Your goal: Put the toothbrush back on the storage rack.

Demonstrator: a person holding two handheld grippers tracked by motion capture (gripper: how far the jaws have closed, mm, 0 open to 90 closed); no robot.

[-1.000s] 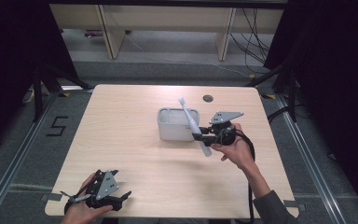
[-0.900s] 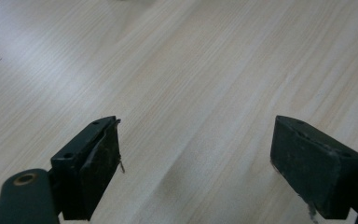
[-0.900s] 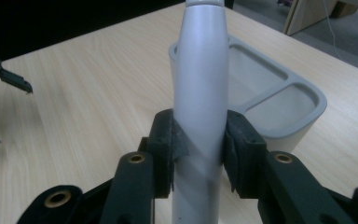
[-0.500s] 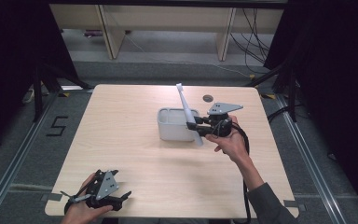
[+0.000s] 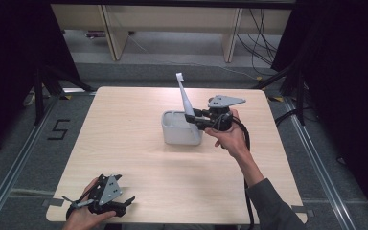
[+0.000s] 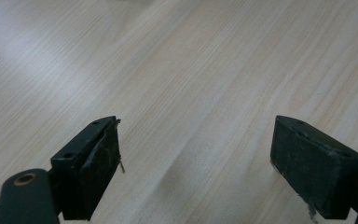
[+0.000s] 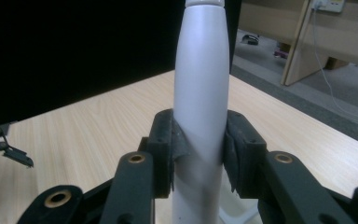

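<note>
White electric toothbrush [image 5: 187, 99] (nearly upright) is clamped in the right gripper [image 5: 195, 118], above the grey bin [image 5: 181, 129]; next, lower it in.

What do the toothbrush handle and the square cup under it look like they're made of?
Toothbrush: likely plastic, pale grey-white, smooth with a soft satin sheen along its handle. Square cup: probably matte plastic or ceramic, light grey, even colour with no glare; hard to tell which. Table: wood-look laminate with printed grain.

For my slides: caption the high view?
Right gripper holds a white electric toothbrush upright over a white rectangular container.
</note>
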